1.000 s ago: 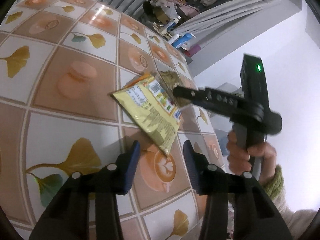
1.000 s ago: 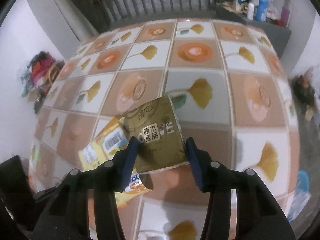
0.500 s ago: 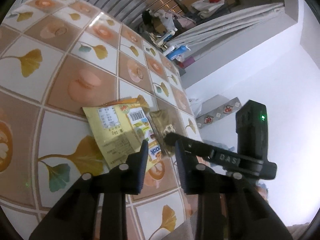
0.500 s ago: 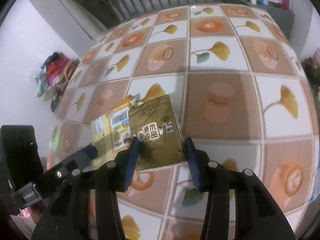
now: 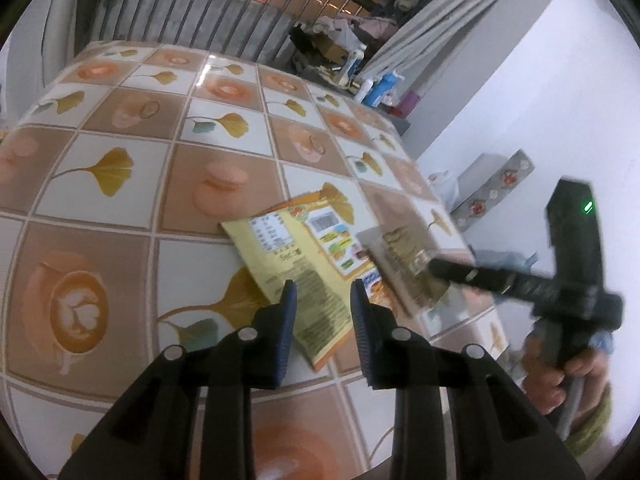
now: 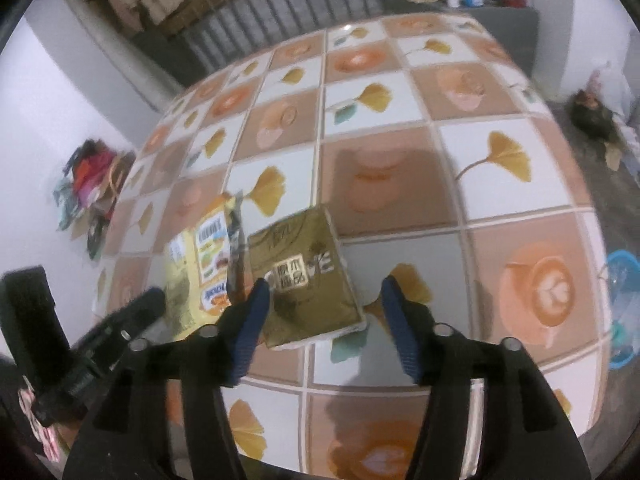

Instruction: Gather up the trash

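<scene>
Glossy gold tissue pack (image 6: 306, 276) lies released between right tool's (image 6: 322, 292) just-opening jaws

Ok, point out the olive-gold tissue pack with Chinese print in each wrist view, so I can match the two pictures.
Left wrist view: the olive-gold tissue pack sits right of centre, seen edge-on, at the tip of the other hand-held gripper.
Right wrist view: it lies at centre, label up, between the open blue fingers, close to the left one.
Shared landmark: the flat yellow snack wrapper beside the pack, on the tiled ginkgo-leaf tablecloth.
</scene>
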